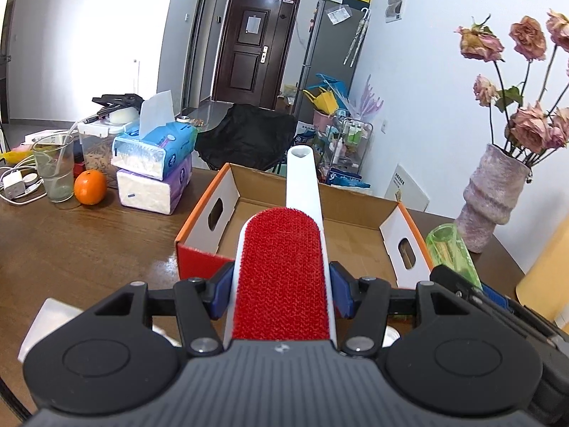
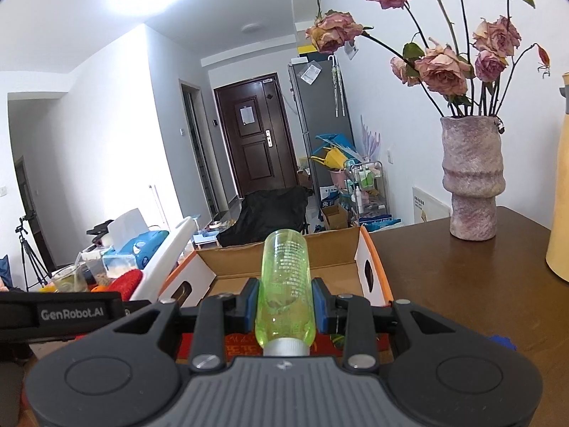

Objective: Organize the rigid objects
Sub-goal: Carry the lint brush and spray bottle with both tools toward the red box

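At six o'clock we lose the lint brush's (image 1: 281, 274) lower end behind the left gripper (image 1: 281, 295). The green bottle's (image 2: 284, 284) cap end hides behind the right gripper (image 2: 284, 306). At three o'clock, a yellow object (image 2: 558, 192) is cut off by the edge.

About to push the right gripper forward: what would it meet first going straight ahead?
Probably the open cardboard box: the green bottle held in the right gripper points over its near edge toward the far wall. Depth is uncertain.

Table (image 1: 89, 249) (wooden) bears box (image 1: 199, 245), vase (image 1: 487, 195).
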Available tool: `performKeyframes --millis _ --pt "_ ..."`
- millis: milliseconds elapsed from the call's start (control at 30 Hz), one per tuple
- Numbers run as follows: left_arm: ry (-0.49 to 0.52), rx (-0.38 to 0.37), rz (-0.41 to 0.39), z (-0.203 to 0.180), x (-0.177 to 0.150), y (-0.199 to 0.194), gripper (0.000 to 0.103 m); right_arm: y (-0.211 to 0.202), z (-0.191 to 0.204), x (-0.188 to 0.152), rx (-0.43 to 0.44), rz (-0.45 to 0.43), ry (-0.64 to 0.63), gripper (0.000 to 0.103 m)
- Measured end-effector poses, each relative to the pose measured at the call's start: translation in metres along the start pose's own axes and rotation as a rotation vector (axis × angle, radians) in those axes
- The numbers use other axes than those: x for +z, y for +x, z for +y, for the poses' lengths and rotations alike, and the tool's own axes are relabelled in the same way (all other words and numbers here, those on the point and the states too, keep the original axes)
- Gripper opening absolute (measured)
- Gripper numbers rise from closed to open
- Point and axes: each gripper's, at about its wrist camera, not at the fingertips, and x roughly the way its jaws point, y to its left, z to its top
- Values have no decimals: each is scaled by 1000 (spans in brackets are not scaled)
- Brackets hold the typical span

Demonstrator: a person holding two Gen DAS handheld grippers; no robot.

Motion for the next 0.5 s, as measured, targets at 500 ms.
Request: performKeyframes --millis 500 --pt "-1 31 4 -2 20 45 57 49 -4 10 0 16 -22 30"
